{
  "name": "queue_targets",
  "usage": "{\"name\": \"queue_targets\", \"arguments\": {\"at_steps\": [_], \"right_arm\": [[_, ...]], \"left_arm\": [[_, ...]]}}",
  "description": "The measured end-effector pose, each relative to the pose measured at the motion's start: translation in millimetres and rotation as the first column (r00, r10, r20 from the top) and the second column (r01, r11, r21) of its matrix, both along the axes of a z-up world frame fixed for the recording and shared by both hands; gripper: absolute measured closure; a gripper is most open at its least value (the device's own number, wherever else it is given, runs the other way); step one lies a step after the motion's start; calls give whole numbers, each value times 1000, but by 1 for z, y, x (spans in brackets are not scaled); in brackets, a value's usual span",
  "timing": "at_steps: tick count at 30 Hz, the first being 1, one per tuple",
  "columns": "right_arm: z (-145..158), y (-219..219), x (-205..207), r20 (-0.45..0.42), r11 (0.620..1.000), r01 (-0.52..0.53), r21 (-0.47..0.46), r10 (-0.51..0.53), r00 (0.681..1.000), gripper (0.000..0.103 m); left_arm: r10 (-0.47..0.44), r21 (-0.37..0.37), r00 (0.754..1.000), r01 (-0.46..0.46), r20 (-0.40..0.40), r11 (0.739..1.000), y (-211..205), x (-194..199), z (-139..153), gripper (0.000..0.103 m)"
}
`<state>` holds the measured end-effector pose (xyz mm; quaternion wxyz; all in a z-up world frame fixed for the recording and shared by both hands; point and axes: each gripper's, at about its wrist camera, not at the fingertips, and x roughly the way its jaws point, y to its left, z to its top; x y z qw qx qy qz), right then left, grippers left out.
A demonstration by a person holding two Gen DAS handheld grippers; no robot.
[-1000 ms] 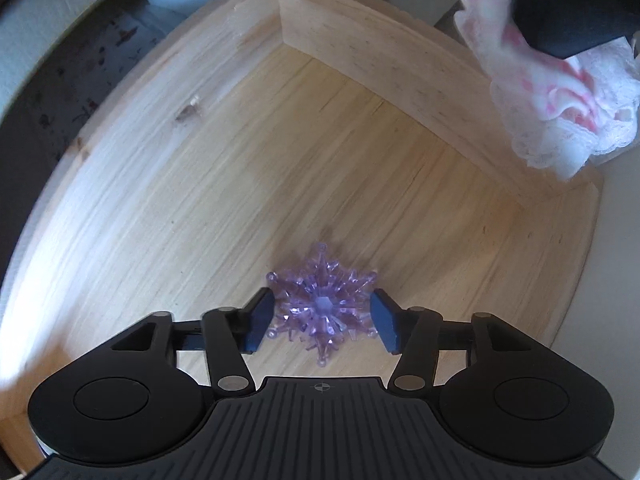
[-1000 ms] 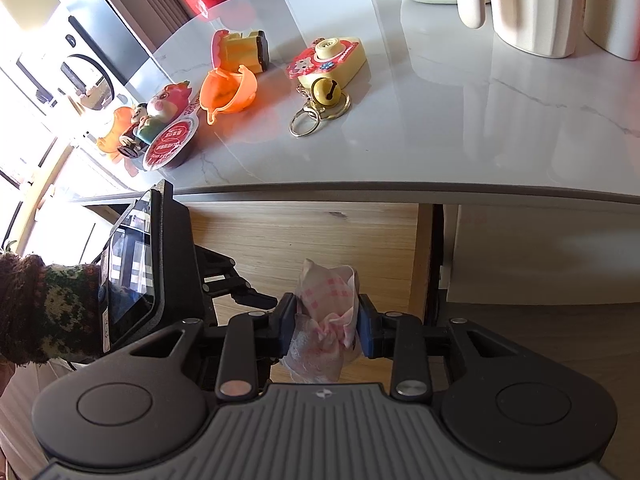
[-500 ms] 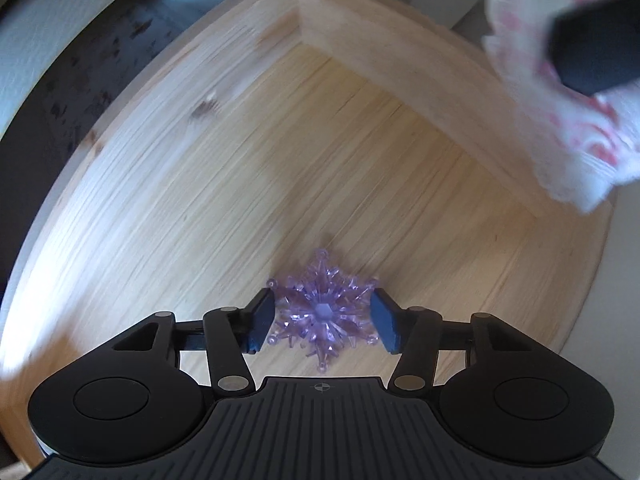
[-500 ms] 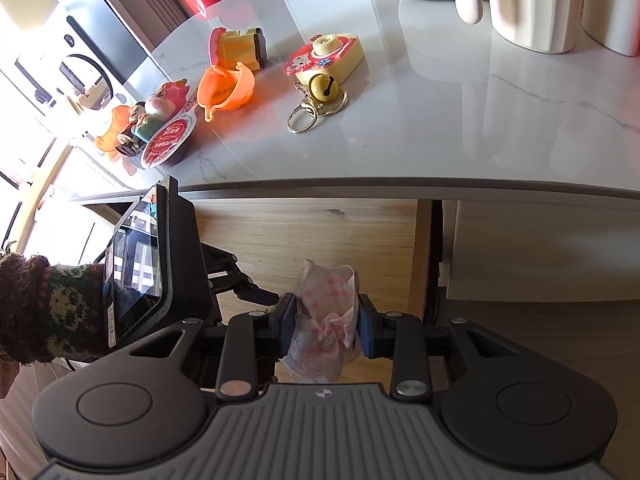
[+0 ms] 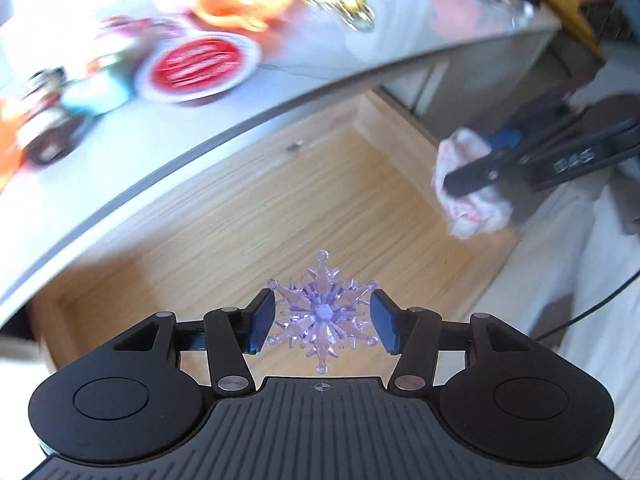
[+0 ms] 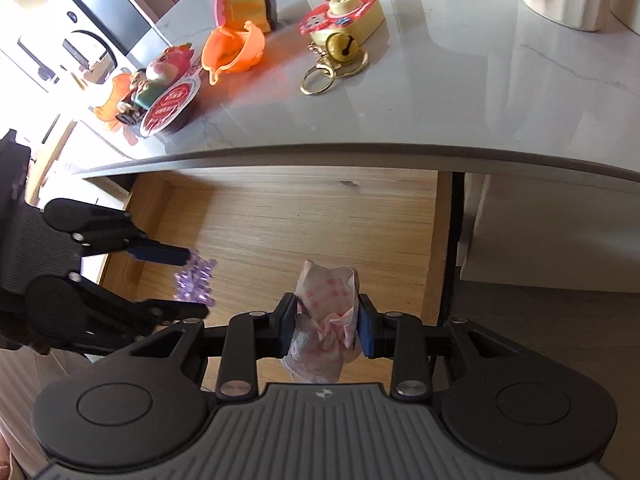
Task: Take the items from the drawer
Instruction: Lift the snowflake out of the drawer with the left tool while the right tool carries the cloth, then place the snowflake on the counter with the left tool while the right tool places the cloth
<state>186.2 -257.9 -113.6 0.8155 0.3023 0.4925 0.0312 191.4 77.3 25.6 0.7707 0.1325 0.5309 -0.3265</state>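
The left gripper [image 5: 322,322] clamps one purple snowflake [image 5: 322,312] above the open drawer [image 6: 304,216]; the right gripper [image 6: 326,326] pinches one pink cloth bundle [image 6: 326,320]. Five toys sit on the counter [image 6: 460,92].

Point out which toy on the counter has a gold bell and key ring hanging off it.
The yellow toy camera, the rightmost toy on the marble countertop. A gold bell and ring lie at its near edge; the orange shell toy beside it has none.
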Motion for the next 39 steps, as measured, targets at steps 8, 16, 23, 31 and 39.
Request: {"name": "queue_targets", "arguments": {"at_steps": [8,16,23,31,39], "right_arm": [[13,28,-2,7,992,-14,-126,15,1000,72],[69,69,6,60,988,-53,-148,63,996,72],[109,88,25,74,970,-68,-233,88,993,72],[128,63,34,117,961,54,-273,-22,993,72],[167,9,79,309,911,273,-310,-175,935,72]], "left_arm": [[290,-322,941,-224,176,920,48,-22,10,46],[651,-386,684,-531,330,754,108,68,17,45],[600,-327,733,-509,321,796,97,87,-13,45],[723,-593,623,-473,298,652,145,48,24,46],[794,-650,565,-520,225,554,171,34,21,46]]}}
